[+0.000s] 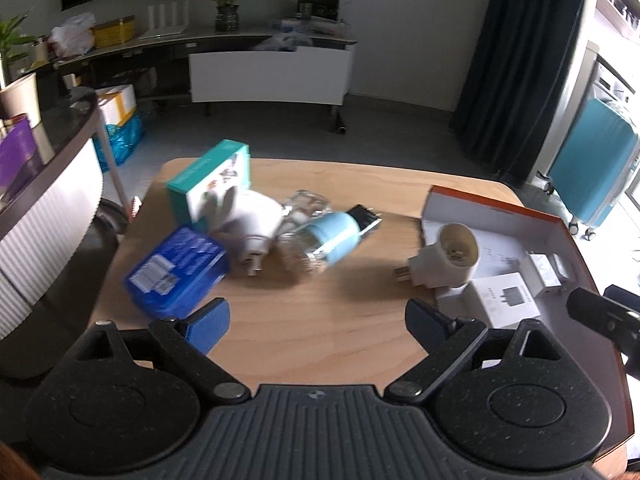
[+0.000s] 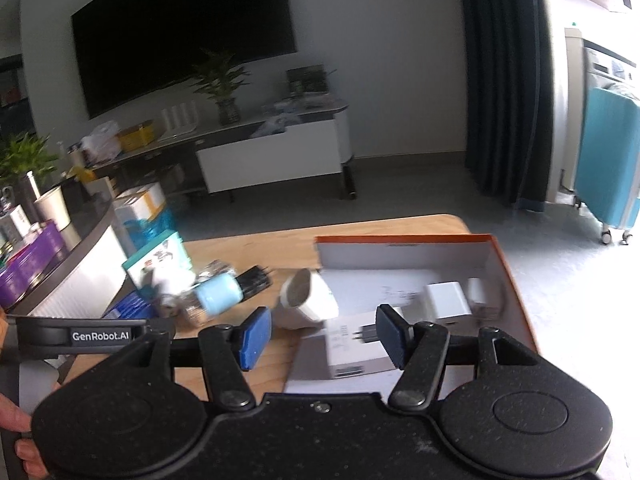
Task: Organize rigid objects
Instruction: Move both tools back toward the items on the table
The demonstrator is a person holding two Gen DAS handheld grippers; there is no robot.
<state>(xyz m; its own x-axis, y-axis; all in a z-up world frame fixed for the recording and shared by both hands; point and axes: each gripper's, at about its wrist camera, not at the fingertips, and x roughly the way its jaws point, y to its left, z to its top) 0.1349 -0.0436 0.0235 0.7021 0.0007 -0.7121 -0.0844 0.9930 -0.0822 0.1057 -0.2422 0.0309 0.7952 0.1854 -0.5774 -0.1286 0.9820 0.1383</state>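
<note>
Here the left gripper (image 1: 318, 320) hangs over bare wood of the table (image 1: 304, 320), its jaws spread wide with nothing between them. The right gripper (image 2: 320, 334) stands partly open and empty above the near edge of the orange-rimmed box (image 2: 516, 276). A white lamp-socket adapter (image 1: 448, 260) leans at that box's left wall, its prongs pointing out over the table. Inside the box lie a white charger carton (image 1: 506, 300) and a white plug cube (image 2: 446, 302). Farther left cluster a teal carton (image 1: 212, 184), a blue packet (image 1: 176, 268), a white plug (image 1: 252, 228) and a clear bottle with a pale-blue band (image 1: 320, 236).
</note>
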